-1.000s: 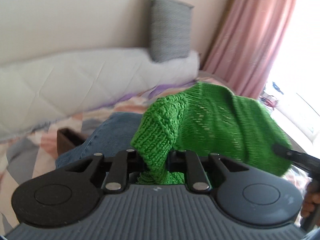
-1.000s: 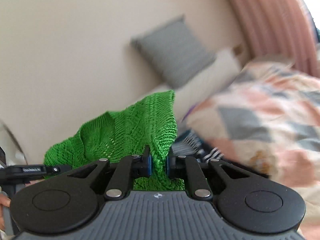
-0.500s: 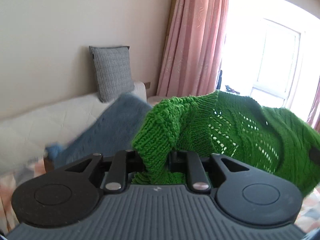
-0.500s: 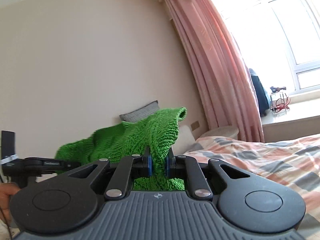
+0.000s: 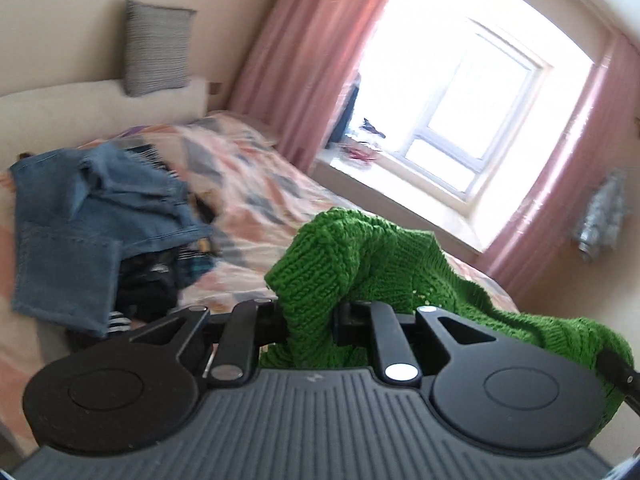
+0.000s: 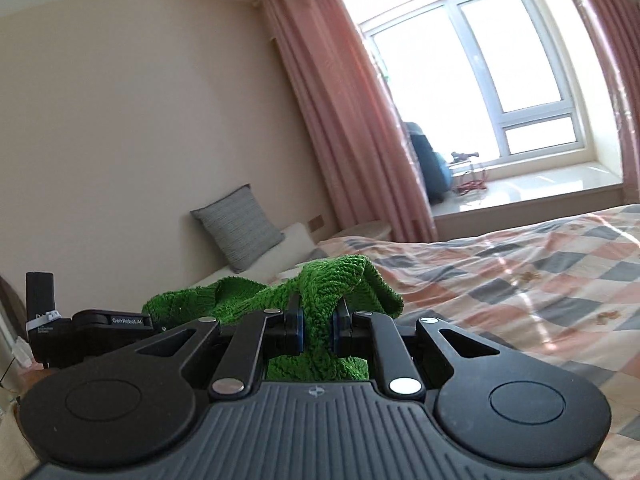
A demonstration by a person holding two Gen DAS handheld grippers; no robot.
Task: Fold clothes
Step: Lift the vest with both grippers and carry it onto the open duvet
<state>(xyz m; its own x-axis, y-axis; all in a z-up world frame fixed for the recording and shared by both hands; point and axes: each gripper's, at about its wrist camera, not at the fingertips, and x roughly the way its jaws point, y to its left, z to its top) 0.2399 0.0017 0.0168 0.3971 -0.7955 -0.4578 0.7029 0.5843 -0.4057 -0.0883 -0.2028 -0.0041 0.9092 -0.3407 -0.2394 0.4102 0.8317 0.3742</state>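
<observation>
Both jaws are clamped on the green knitted sweater [image 5: 384, 256]: my left gripper [image 5: 310, 326] pinches a thick bunched fold, and my right gripper [image 6: 316, 330] pinches another edge between its blue pads [image 6: 298, 330]. From the left jaws, the knit trails rightward toward the other gripper. Ahead and left of the left jaws, a pile of denim jeans [image 5: 92, 216] lies on the checked bedspread [image 5: 256, 184]. Beyond the right jaws, a grey cushion [image 6: 238, 228] leans against the wall, with pink curtains [image 6: 344, 112] farther right.
</observation>
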